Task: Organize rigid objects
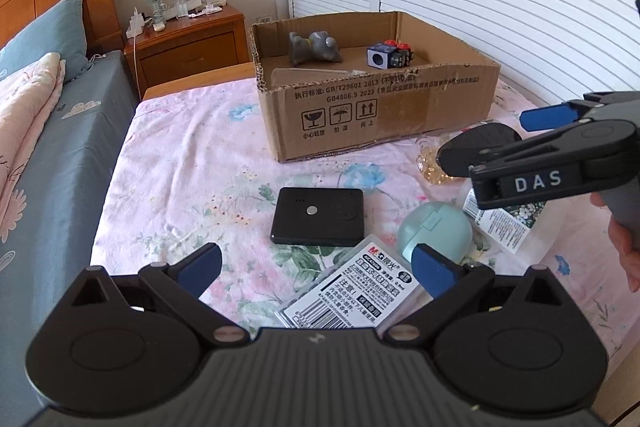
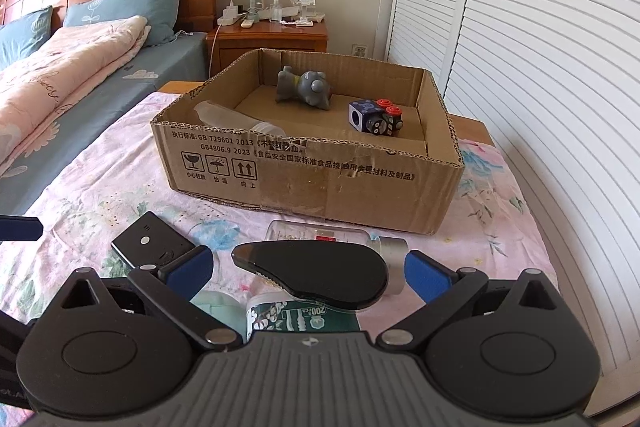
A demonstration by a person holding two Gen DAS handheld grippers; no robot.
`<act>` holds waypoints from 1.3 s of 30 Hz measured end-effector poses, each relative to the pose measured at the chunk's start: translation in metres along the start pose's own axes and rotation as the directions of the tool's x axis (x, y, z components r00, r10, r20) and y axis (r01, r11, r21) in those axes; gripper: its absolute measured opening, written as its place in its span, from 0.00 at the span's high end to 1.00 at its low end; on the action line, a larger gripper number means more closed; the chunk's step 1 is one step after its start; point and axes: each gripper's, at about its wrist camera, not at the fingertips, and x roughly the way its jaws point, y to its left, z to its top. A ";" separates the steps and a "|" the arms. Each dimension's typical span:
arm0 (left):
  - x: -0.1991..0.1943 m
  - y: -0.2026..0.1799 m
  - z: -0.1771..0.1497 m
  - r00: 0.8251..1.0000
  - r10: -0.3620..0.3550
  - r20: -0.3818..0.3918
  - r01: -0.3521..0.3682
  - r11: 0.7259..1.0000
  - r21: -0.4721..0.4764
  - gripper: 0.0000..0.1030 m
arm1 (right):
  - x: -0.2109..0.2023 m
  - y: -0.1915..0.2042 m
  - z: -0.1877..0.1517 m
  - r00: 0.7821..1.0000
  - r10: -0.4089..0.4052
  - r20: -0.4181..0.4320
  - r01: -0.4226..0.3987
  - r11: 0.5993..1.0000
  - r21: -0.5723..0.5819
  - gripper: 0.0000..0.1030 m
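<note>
An open cardboard box [image 1: 380,107] [image 2: 320,179] stands on the flowered sheet. It holds a grey toy figure [image 2: 304,89], a cube toy with red knobs [image 2: 376,117] and a clear bottle [image 2: 232,117]. My left gripper [image 1: 318,271] is open above a clear labelled case [image 1: 352,291]. A black square device [image 1: 318,223] and a teal round object [image 1: 436,231] lie just ahead. My right gripper [image 2: 310,273] is open, its pads either side of a black teardrop-shaped object [image 2: 316,275] without touching it. That object rests on a green-labelled container [image 2: 288,319].
A glass jar with a silver cap [image 2: 394,251] lies in front of the box. A wooden nightstand [image 2: 268,41] with a small fan stands behind, louvred doors [image 2: 540,67] run along the right, and a folded quilt [image 2: 60,67] covers the bed on the left. A hand [image 1: 624,247] holds the right gripper.
</note>
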 end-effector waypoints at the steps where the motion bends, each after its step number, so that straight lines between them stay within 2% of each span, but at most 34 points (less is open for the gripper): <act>1: 0.001 0.001 0.000 1.000 -0.004 -0.003 0.004 1.000 -0.001 0.02 | 0.003 0.002 0.000 1.000 -0.015 0.002 0.015 1.000 -0.009 0.00; 5: 0.005 0.001 -0.001 1.000 -0.011 -0.014 0.011 1.000 -0.003 0.02 | 0.010 0.001 0.000 0.999 -0.047 -0.004 0.047 0.999 -0.007 0.00; 14: 0.018 -0.004 0.000 0.999 -0.017 -0.044 0.017 1.000 -0.011 0.02 | 0.008 -0.028 -0.008 0.998 -0.048 -0.045 0.051 0.997 0.057 0.00; 18: 0.024 -0.009 -0.002 0.998 -0.019 -0.062 0.018 1.000 -0.005 0.02 | 0.002 -0.041 -0.015 0.998 -0.007 -0.062 0.014 0.993 0.115 0.00; 23: 0.032 -0.012 -0.006 0.997 -0.017 -0.082 0.016 1.000 -0.009 0.02 | -0.006 -0.036 -0.023 0.991 0.092 -0.097 -0.083 0.992 0.097 0.00; 28: 0.033 -0.006 -0.008 0.996 -0.035 -0.084 0.031 0.998 -0.047 0.02 | -0.009 -0.031 -0.035 0.989 0.059 -0.134 -0.054 0.998 0.042 0.00; 39: 0.025 0.005 -0.015 0.996 -0.013 -0.093 0.007 0.998 -0.063 0.01 | -0.021 -0.055 -0.059 0.985 -0.025 -0.169 0.033 0.998 0.047 0.00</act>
